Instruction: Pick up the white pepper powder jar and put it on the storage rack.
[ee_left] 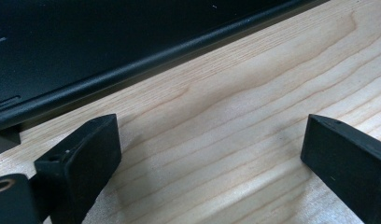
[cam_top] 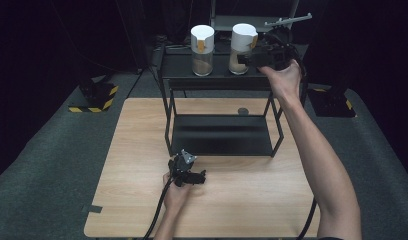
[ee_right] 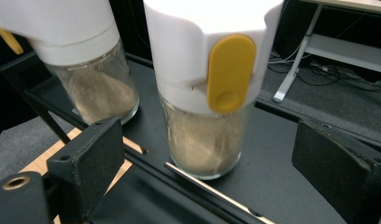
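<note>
A: What is the worktop [cam_top: 142, 165] made of?
B: Pale wood with a clear grain, smooth and faintly satin. The rack [cam_top: 217, 70] on it looks like black metal, matt, with a soft sheen along its edges.

A: And the two jars?
B: The nearer jar [ee_right: 205, 140] is clear, glossy glass with a smooth white plastic lid [ee_right: 198, 42] and a yellow plastic tab [ee_right: 230, 72]. The other jar [ee_right: 97, 91] looks the same. Both hold a dull, grainy brown powder.

A: The floor?
B: Rough grey carpet [cam_top: 47, 165].
</note>
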`<action>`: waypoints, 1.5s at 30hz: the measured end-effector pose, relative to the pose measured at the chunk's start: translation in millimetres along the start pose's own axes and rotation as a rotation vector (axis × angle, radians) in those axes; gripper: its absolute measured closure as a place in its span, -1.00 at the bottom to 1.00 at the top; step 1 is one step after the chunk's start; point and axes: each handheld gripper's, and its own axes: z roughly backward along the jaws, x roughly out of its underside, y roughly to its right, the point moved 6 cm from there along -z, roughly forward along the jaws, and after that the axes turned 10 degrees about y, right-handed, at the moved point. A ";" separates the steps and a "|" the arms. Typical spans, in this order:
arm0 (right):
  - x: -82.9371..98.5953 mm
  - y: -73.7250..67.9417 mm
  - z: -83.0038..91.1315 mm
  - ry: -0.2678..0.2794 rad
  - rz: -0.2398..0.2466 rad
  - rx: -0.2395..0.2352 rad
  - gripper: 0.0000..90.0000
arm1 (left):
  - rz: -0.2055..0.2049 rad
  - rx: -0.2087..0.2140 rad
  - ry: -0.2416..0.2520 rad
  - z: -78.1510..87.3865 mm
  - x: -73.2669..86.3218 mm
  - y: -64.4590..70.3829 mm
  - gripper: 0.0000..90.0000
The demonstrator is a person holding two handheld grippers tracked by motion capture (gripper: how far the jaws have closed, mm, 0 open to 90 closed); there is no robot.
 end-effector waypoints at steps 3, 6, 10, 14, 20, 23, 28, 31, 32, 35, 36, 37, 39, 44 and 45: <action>3.2 -0.9 6.6 0.011 0.006 -0.006 -0.80 | -0.003 -0.001 0.000 0.0 -0.1 0.0 -0.89; 8.1 -1.0 11.2 0.010 0.008 -0.011 -0.79 | -0.003 -0.001 -0.001 0.1 -0.1 -0.1 -0.89; 13.3 -2.0 16.8 0.007 0.016 0.002 -0.79 | -0.001 -0.001 0.000 0.0 0.0 0.0 -0.89; 17.8 -1.8 20.9 0.005 0.017 0.005 -0.79 | -0.001 -0.001 0.000 0.0 0.0 0.0 -0.89; 23.4 -2.5 26.5 0.004 0.020 0.006 -0.79 | -0.001 -0.001 0.000 0.1 -0.1 0.0 -0.89; 26.1 -4.1 29.0 0.009 0.027 0.007 -0.79 | -0.001 -0.001 0.000 0.0 0.0 0.0 -0.89; 29.3 -1.6 31.9 0.008 0.018 0.002 -0.79 | -0.001 0.000 0.000 0.1 -0.1 -0.1 -0.89; 31.7 0.5 34.7 0.010 0.012 -0.001 -0.78 | -0.001 0.000 0.000 0.1 -0.1 -0.1 -0.89; 32.6 1.2 35.5 0.011 0.013 -0.001 -0.79 | -0.001 0.000 0.000 0.1 -0.1 -0.1 -0.89; 34.8 3.2 39.0 0.012 0.010 0.000 -0.79 | -0.001 0.000 0.000 0.1 -0.1 -0.1 -0.89; 35.7 4.0 40.4 0.014 0.009 0.001 -0.79 | -0.001 0.000 0.000 0.0 -0.1 -0.1 -0.89; 36.6 4.7 41.8 0.016 0.007 0.001 -0.79 | -0.001 0.000 0.000 0.1 -0.1 -0.1 -0.89; 38.2 6.5 44.8 0.019 0.009 0.002 -0.79 | -0.001 0.000 0.000 0.0 -0.1 -0.1 -0.89; 42.5 12.3 51.6 0.018 0.003 0.008 -0.79 | -0.001 0.000 0.000 0.1 -0.1 -0.1 -0.89; 43.5 13.7 52.9 0.017 0.003 0.009 -0.79 | -0.001 0.000 0.000 0.1 -0.1 -0.1 -0.89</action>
